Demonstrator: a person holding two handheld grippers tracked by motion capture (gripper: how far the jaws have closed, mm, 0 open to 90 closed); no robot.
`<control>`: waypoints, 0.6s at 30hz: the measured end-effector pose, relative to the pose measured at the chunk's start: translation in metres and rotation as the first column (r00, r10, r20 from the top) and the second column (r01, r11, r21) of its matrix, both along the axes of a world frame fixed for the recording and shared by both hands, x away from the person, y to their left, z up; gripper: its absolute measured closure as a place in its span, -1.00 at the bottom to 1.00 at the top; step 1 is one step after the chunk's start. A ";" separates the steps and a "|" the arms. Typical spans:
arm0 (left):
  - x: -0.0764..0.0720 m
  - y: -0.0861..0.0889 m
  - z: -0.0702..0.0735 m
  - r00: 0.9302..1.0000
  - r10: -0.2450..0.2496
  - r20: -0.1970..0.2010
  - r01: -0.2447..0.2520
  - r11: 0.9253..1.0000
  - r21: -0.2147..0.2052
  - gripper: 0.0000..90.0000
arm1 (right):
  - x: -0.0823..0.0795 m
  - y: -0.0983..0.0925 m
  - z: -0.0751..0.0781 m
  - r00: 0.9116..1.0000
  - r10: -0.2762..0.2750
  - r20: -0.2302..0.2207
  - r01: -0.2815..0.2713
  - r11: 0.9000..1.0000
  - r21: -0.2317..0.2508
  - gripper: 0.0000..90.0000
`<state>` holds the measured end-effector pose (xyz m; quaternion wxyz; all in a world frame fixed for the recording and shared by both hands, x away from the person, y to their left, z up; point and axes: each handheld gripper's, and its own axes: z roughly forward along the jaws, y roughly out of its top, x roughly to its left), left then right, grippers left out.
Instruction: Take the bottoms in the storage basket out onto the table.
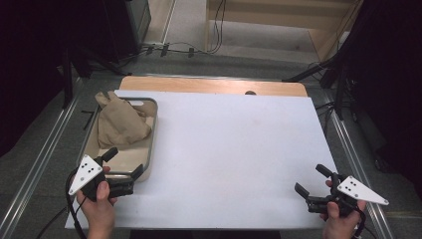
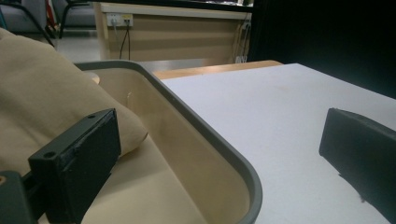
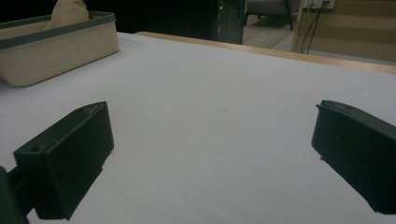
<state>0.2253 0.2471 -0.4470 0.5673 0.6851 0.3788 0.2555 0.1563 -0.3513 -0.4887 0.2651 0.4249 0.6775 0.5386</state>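
Checking the layout from the high view, I find the beige cloth [image 1: 121, 123] bundled in a grey-rimmed tray [image 1: 152, 144] that sits at the left edge of the white surface [image 1: 234, 149], toward its far corner. The cloth fills the far half of the tray; the near half shows bare floor.

I hold the left tongs [image 1: 125, 163] at the tray's near end, jaws wide apart and gripping nothing. In the left gripper view the jaws straddle the tray's right wall: one stands inside the tray, just beside the near fold of the cloth [image 2: 51, 98], and I cannot tell whether it touches; the other stands outside, over bare surface. The cloth therefore lies ahead of these tongs and toward the inner jaw's side, with the rim [image 2: 210, 140] running between the jaws.

The right tongs [image 1: 312, 180] rest at the near right corner of the surface, jaws also wide apart and empty, well apart from the tray. The right gripper view shows the tray [image 3: 56, 51] far off with a tip of cloth [image 3: 69, 11] above its rim.

My judgement: the left hand is plainly the nearer. The bundle's long axis runs roughly along the tray's length, away from me, so the left tongs need to shift fully inside the wall before closing.
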 end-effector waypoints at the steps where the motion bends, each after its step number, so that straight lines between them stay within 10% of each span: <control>1: 0.000 -0.001 0.002 1.000 0.000 0.002 0.000 1.000 0.000 -1.00 | 0.000 0.001 0.000 1.000 0.001 -0.001 -0.001 1.000 -0.004 -1.00; 18: 0.008 -0.003 0.035 1.000 0.007 -0.016 -0.007 1.000 0.004 -1.00 | 0.000 0.007 0.003 1.000 0.026 0.000 -0.026 1.000 -0.006 -1.00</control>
